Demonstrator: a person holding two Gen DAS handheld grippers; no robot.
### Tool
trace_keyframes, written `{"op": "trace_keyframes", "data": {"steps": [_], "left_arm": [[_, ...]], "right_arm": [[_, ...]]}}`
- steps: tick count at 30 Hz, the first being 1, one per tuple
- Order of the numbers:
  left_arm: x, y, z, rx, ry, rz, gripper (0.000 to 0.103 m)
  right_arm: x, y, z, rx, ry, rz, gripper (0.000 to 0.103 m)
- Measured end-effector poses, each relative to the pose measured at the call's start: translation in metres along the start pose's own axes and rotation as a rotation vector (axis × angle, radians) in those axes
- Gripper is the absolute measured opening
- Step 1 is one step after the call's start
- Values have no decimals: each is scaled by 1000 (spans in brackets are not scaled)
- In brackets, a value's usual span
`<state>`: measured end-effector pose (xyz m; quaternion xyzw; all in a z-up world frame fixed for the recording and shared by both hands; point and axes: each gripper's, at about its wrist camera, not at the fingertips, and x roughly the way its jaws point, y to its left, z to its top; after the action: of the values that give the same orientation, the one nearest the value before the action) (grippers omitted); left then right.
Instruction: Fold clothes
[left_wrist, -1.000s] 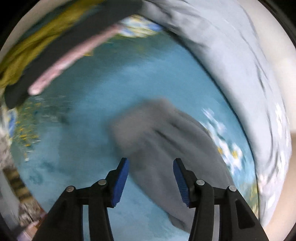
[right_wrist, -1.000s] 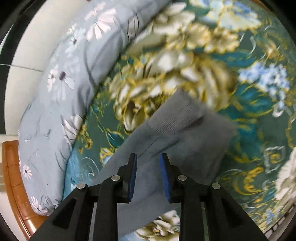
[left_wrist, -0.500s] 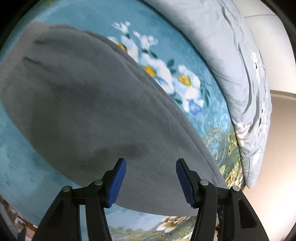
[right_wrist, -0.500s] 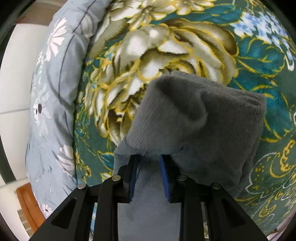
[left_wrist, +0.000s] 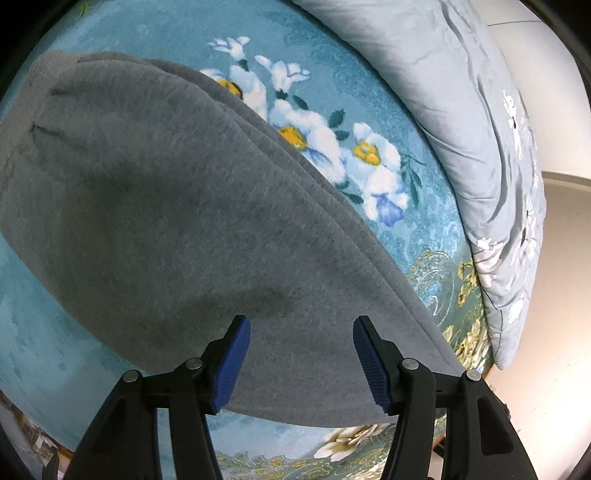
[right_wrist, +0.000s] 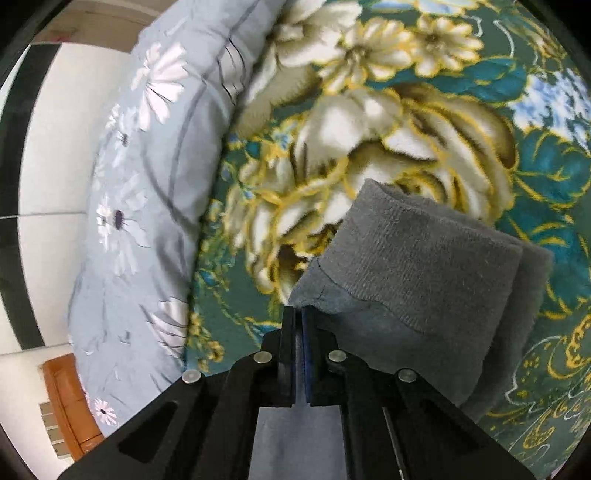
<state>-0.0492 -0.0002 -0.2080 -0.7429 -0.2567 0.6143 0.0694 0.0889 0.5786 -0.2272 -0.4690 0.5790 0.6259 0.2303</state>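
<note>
A grey fleece garment (left_wrist: 177, 229) lies folded in layers on a teal floral blanket (left_wrist: 373, 177). My left gripper (left_wrist: 301, 363) is open and hovers just above the garment's near part, holding nothing. In the right wrist view the same grey garment (right_wrist: 424, 273) shows its ribbed cuff end, lifted and bent over. My right gripper (right_wrist: 299, 325) is shut on the garment's edge next to the ribbed band.
A pale blue quilt with white daisies (left_wrist: 476, 122) runs along the blanket's far side, and it also shows in the right wrist view (right_wrist: 147, 206). A wooden bed frame (right_wrist: 70, 402) and a white wall lie beyond it.
My right gripper has closed from a narrow gap onto the garment's edge and lifted it slightly. The left gripper swung over the garment and now holds still above it, still open.
</note>
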Motion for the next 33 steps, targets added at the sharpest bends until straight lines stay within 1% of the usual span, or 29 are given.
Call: {"op": "trace_keyframes", "data": {"steps": [1,3,4,5,7,9,13,15,17,21,22,24,26,29,31,33], "left_arm": [[0,-1,-1,3,3,-2,62],[-1,-3,-4,12,7,-6,62],[-3,-3,-4,18,8,-6,62],[-5,-4,-5,22,8,-7,63],[-6,-2,-8,20,10,-9,63],[-6,1,-11,9,13,-13,63],[1,1,-18,-2,25,-12,64],[4,-2,-21,5,36,-3,64],[5,-5,-26,14,45,0,64],[5,-12,-33,33,50,7,64],[5,-13,-34,35,51,9,64],[5,-15,-37,39,53,12,64],[5,-17,-39,40,55,13,64],[5,-19,-41,41,53,9,64],[6,-19,-42,41,54,8,64],[8,-19,-44,40,57,8,64]], "right_arm": [[-1,0,1,-2,9,9,6],[-12,1,1,-20,8,48,6],[-21,1,1,-36,-2,66,9],[-35,1,0,-59,-21,81,19],[-62,-10,-2,-90,-70,73,31],[-83,-24,-4,-106,-107,50,31],[-85,-63,-11,-64,-72,-11,31],[-79,-79,-16,-20,-54,-15,31],[-63,-87,-14,10,-42,-11,31],[-46,-89,-9,33,-47,6,31],[-44,-87,-6,33,-51,10,30],[-44,-85,-6,32,-47,47,9],[-56,-80,-7,9,-66,71,6],[-81,-81,-10,-7,-119,74,5],[-84,-89,-11,-2,-121,40,5],[-71,-98,-13,5,-86,-13,6]]}}
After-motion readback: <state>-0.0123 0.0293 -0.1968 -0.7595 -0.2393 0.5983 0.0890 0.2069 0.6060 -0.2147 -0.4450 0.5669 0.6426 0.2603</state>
